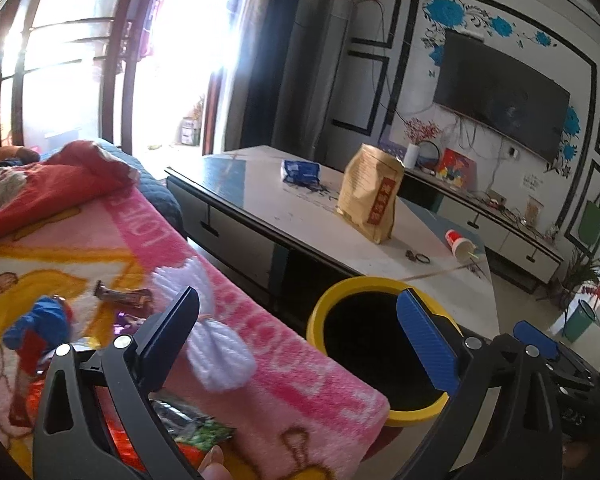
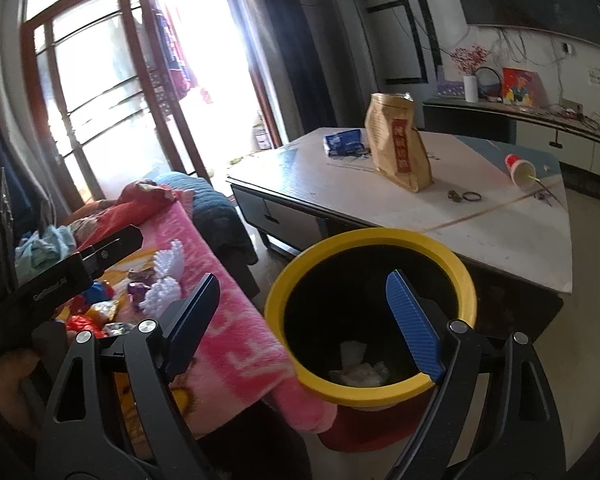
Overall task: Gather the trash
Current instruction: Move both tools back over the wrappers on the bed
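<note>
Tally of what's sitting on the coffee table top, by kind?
Brown paper bag: 1
Blue wrapper: 1
Tipped red paper cup: 1
Small black ring: 1
Small dark object beside the ring, too small to identify: 1
Total: 5

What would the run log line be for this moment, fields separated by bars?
left claw open, empty | right claw open, empty | yellow-rimmed bin beside pink blanket | wrappers on blanket

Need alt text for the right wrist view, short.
The open right tool hangs empty over a yellow-rimmed trash bin with crumpled paper at its bottom. Left of the bin, candy wrappers lie on a pink blanket; behind it, a paper bag stands on the coffee table.
</note>
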Available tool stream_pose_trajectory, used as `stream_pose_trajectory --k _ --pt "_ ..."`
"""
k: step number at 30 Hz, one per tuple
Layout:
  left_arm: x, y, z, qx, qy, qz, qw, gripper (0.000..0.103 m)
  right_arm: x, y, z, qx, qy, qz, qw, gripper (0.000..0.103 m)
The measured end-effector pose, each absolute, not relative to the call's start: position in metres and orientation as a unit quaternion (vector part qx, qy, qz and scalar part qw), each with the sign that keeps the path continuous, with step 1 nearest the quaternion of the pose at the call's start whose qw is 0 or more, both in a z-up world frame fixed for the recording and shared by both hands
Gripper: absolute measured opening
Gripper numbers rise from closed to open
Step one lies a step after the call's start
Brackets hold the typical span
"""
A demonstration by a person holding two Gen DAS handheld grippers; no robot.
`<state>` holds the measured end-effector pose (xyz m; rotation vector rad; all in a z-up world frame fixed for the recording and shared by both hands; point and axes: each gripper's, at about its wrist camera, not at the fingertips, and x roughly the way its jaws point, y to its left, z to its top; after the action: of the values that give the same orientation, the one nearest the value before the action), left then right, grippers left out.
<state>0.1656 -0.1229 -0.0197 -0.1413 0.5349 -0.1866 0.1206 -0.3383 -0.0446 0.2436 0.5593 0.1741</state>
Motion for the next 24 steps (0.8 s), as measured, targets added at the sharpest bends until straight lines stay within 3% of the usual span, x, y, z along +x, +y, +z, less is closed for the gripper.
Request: stream_pose_trajectory --k 24 --pt "0.121 -0.029 -0.011 -0.098 0.228 0.002 0.969 0.096 0.106 -0.246 -0.029 0.041 0.272 0.196 0.941 0.081"
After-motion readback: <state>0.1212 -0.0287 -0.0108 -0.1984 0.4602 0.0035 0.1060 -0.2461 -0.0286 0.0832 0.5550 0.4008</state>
